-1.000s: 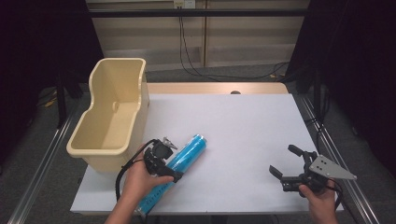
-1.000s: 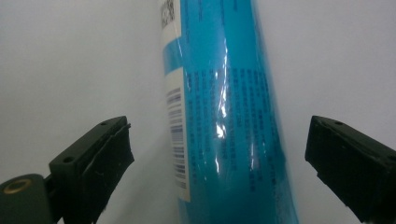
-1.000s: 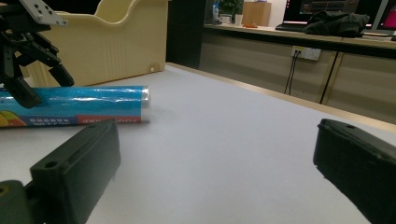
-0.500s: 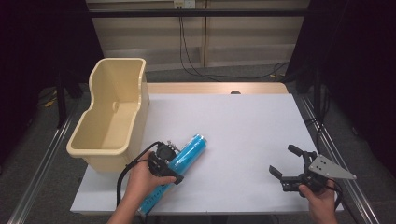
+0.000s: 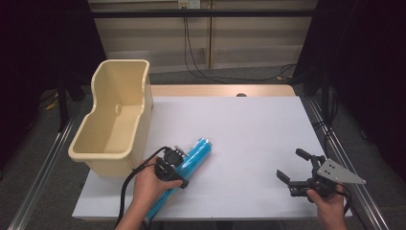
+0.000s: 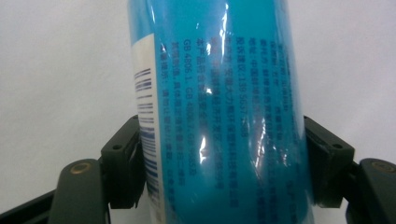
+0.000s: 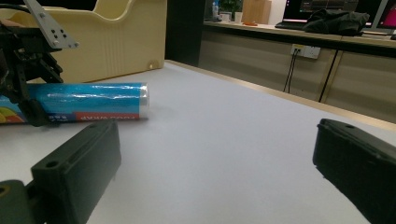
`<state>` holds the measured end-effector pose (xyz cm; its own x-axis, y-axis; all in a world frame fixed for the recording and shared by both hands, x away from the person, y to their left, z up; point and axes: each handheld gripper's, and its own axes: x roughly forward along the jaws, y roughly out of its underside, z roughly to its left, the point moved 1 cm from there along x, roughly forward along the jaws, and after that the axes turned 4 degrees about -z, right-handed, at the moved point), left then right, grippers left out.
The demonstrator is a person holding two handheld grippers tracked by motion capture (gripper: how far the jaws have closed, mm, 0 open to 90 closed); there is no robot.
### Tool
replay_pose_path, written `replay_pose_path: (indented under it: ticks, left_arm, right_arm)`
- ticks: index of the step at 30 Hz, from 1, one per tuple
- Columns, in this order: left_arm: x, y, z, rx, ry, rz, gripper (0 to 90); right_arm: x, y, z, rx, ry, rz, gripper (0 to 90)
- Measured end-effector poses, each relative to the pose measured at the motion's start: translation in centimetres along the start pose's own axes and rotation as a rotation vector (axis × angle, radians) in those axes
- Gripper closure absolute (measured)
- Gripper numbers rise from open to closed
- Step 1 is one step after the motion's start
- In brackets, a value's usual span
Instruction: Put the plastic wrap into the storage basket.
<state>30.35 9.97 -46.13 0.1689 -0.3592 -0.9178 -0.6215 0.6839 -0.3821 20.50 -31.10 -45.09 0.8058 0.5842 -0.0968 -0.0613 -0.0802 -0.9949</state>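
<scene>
High view: beige bin (image 5: 115,125) beside roll (image 5: 191,158)

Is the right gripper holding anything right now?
No: in the right gripper view the right gripper has its jaws spread wide over bare white table, and the blue roll lies apart, farther off.

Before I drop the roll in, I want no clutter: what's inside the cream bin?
The cream bin shows a bare floor and far wall; its near inner wall is hidden by the rim. The blue roll lies outside.

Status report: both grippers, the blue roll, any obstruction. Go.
Left gripper shut on blue roll, roll lying on table. Right gripper open, empty. Bin beside roll; nothing in the way.
</scene>
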Motion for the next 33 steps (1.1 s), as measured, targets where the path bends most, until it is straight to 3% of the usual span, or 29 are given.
replay_pose_path:
  ticks: [6, 13, 17, 18, 20, 33]
  left_arm:
    - [0.1, -0.1, -0.1, -0.013, -0.013, 0.007, 29.2]
    - [0.0, -0.4, -0.3, -0.065, -0.042, 0.035, 31.4]
    - [0.0, -0.7, -0.2, -0.081, -0.033, 0.063, 31.8]
    - [-0.1, -0.9, -0.2, -0.121, -0.020, 0.076, 31.8]
    - [-0.1, -1.0, -0.1, -0.144, -0.009, 0.088, 31.8]
    - [-2.0, -2.3, 0.2, -0.168, -0.022, 0.087, 32.0]
  right_arm:
    - [0.0, 0.0, 0.0, -0.002, 0.002, 0.002, 0.6]
    - [0.0, 0.0, 0.1, -0.001, 0.000, 0.004, 0.8]
    - [0.1, 0.0, 0.1, -0.003, 0.000, 0.007, 0.8]
    - [0.1, 0.0, 0.1, -0.007, -0.001, 0.008, 0.8]
    - [0.1, 0.0, 0.1, -0.009, -0.002, 0.008, 0.8]
    - [0.0, 0.1, 0.0, -0.008, -0.003, 0.005, 0.6]
